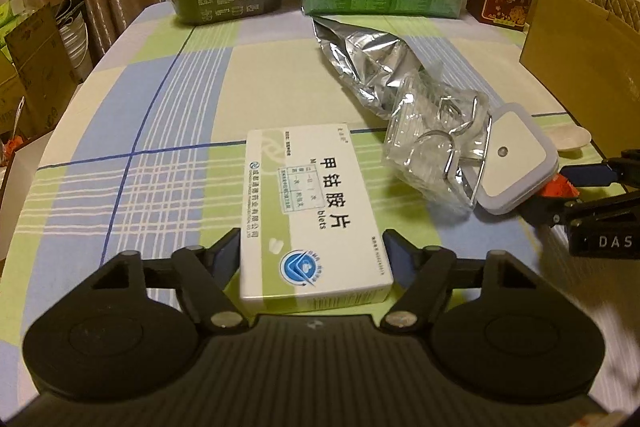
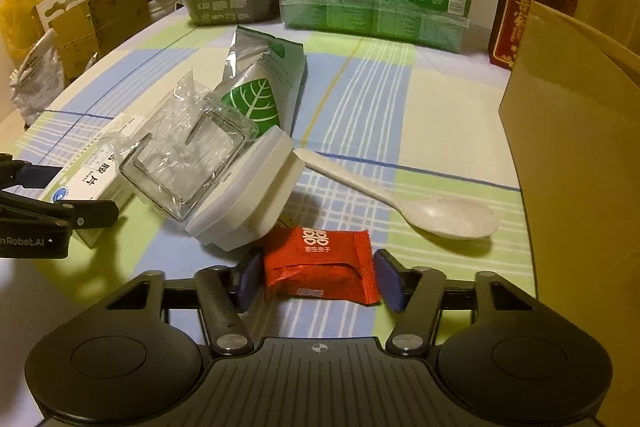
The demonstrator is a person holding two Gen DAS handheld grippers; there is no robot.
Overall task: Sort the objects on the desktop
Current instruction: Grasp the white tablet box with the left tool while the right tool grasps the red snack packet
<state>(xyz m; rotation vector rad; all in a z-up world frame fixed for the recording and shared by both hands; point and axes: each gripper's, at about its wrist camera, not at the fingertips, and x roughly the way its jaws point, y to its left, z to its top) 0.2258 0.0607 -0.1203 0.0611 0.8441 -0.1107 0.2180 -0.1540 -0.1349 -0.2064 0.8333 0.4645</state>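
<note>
Medicine box (image 1: 312,215), white, flat on checked tablecloth (image 1: 160,131) near table's near edge, between left gripper (image 1: 314,251) fingers; both pads touch box sides, grasp closed on it. Red snack packet (image 2: 320,267) lies between right gripper (image 2: 316,279) fingers; pads at packet edges, contact on both sides. Behind: white-lidded clear container (image 2: 224,179) on its side, foil pouch (image 2: 260,87), white spoon (image 2: 420,207). Cardboard box (image 2: 580,147) at right edge. Cartons stacked along far edge.
</note>
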